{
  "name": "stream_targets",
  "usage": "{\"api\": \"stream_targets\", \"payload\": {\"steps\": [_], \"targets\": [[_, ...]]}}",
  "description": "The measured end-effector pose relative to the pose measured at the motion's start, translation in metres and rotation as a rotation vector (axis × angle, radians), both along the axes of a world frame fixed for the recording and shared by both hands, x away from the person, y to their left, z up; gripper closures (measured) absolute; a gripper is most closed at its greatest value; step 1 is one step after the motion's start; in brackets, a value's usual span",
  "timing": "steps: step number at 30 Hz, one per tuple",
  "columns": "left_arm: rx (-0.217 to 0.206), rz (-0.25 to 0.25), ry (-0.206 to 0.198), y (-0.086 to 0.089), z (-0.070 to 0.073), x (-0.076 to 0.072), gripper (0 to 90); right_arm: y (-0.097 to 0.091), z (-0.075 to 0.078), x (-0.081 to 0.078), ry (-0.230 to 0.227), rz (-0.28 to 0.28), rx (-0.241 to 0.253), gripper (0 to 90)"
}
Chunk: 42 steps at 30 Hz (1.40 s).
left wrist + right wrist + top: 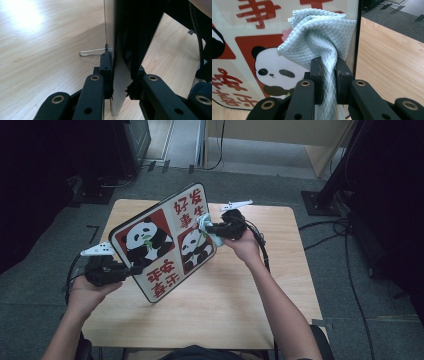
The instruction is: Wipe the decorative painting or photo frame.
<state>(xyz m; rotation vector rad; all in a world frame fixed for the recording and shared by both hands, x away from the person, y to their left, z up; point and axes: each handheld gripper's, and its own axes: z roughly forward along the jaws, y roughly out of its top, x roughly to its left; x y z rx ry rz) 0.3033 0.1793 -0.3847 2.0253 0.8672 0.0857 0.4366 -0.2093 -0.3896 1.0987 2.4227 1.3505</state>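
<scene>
left tool (134, 269) clamps the panda board (165, 240); right tool (209, 228) clamps a cloth (319, 35) against it.

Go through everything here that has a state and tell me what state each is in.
Panda board: tilted upright, lower edge on the table.
Left claw: shut on the board's edge.
Right claw: shut on the cloth.
Cloth: bunched, pressed against the board's face.

wooden table (210, 310), grey carpet (280, 185), floor cables (350, 265)
</scene>
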Motion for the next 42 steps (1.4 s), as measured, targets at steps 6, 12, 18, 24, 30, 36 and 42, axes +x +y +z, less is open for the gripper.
{"api": "stream_targets", "payload": {"steps": [6, 12, 18, 24, 30, 36, 42], "targets": [[-0.004, 0.000, -0.001, 0.000, 0.000, 0.000, 78.5, -0.002, -0.010, -0.002, 0.014, -0.008, -0.008, 79.9], [-0.015, -0.001, 0.004, 0.001, -0.001, 0.000, 78.3, -0.004, -0.021, -0.002, 0.023, -0.008, -0.016, 79.9], [-0.010, 0.000, 0.001, 0.000, -0.001, -0.001, 78.3, -0.007, -0.032, -0.003, 0.037, -0.010, -0.029, 79.9], [-0.009, 0.001, 0.000, 0.000, -0.001, -0.001, 78.2, -0.008, -0.042, -0.005, 0.043, -0.019, -0.035, 79.8], [-0.013, 0.001, 0.000, -0.001, -0.001, -0.002, 78.0, -0.011, -0.056, -0.006, 0.073, -0.032, -0.044, 79.8], [-0.018, 0.001, 0.000, 0.000, -0.002, -0.002, 77.8, -0.013, -0.072, -0.008, 0.107, -0.038, -0.056, 79.9], [-0.026, 0.006, 0.001, 0.000, -0.003, -0.004, 77.7, -0.012, -0.084, -0.011, 0.134, -0.048, -0.074, 79.9]]}}
